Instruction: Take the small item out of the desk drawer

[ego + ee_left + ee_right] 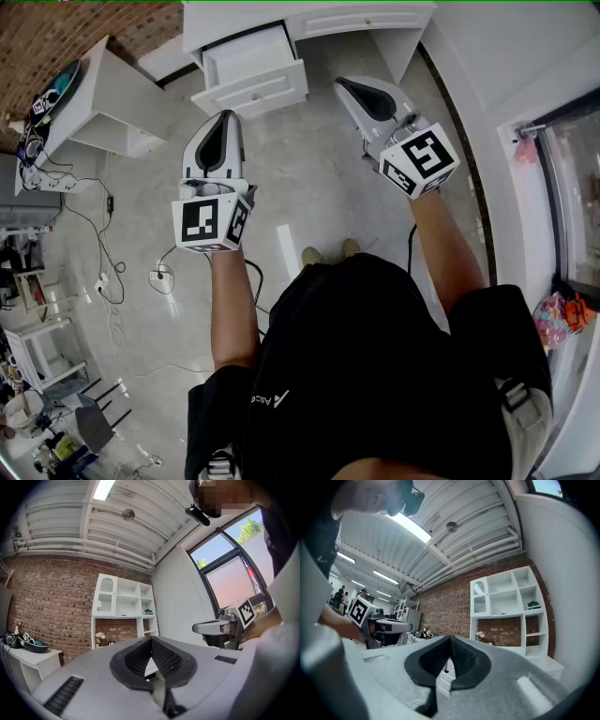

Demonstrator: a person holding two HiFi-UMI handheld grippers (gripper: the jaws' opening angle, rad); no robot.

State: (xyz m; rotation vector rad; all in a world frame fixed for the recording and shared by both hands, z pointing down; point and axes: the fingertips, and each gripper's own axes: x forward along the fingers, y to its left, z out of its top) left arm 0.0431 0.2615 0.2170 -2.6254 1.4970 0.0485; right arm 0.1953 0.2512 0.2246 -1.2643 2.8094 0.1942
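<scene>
The white desk [309,19] stands at the far end of the floor with its drawer [251,70] pulled out. The drawer's inside looks plain white, and I cannot make out a small item in it. My left gripper [225,117] is held in the air short of the drawer front, jaws shut and empty. My right gripper [349,86] hovers to the right of the drawer, also shut with nothing in it. In the left gripper view the pads of the left gripper [151,640] meet at the tip. The right gripper [450,640] shows the same in its own view.
A white side table [98,98] with a bowl and gear stands at the left, with cables [103,272] trailing over the grey floor. A white shelf unit [124,599] stands against the brick wall. A window [572,187] runs along the right.
</scene>
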